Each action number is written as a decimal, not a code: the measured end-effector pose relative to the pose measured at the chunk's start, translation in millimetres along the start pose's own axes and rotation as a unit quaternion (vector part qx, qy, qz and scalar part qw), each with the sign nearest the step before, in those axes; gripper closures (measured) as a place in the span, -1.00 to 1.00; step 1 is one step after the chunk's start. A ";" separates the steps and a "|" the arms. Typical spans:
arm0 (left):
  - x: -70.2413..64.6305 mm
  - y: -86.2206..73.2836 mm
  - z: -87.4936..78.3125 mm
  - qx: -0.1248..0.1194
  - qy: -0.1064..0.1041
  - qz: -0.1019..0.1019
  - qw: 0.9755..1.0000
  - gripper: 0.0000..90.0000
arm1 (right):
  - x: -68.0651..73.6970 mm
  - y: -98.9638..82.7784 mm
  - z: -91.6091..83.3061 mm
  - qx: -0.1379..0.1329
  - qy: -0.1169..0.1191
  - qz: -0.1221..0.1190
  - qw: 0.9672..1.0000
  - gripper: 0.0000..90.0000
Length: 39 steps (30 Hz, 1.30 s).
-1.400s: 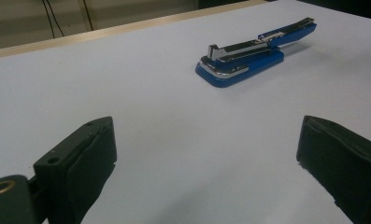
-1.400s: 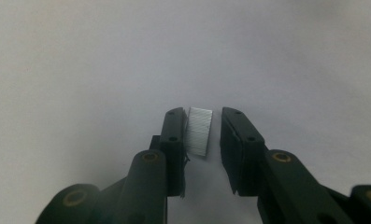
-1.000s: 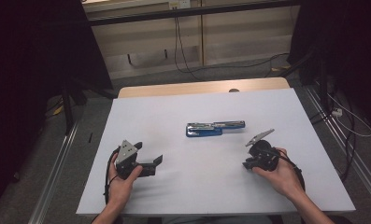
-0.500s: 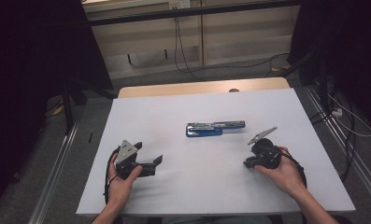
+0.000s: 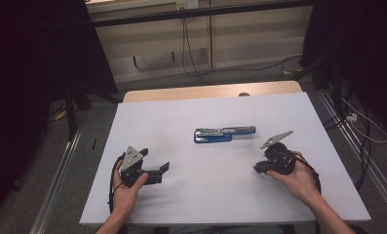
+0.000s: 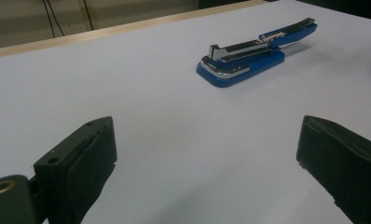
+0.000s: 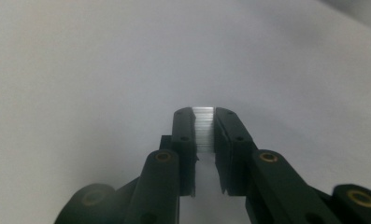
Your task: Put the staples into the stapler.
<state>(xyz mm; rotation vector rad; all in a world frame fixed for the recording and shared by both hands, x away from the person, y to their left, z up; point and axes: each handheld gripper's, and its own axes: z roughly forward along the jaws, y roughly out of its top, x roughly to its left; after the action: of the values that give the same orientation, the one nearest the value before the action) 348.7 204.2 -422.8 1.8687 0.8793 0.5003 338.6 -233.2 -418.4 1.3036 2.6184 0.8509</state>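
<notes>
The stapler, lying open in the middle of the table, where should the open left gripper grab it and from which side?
Best across the blue base of the stapler, coming from the person's side with the left gripper. The base lies flat and looks the thicker, steadier part, with long parallel edges for the pads; the top arm is swung out and tilted up, so it may pivot if pinched.

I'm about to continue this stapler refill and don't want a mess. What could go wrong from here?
1. The right gripper is shut on a thin strip of staples; extra squeeze might break it, a looser grip might drop it.
2. The blue stapler lies open and unheld on the smooth white table, so it may slide when the strip is pushed in.
3. The left gripper is open and apart from the stapler.
</notes>
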 end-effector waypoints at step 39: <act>2.2 1.8 -1.2 -0.008 0.003 -0.005 1.000 -0.88 | -3.0 33.2 -6.5 -0.080 0.018 -0.050 0.995 0.77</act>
<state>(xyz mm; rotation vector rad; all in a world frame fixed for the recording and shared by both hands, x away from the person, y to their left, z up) 350.0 206.1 -420.7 1.8487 0.8860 0.5068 361.9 -222.4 -396.2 1.1167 2.5562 1.0500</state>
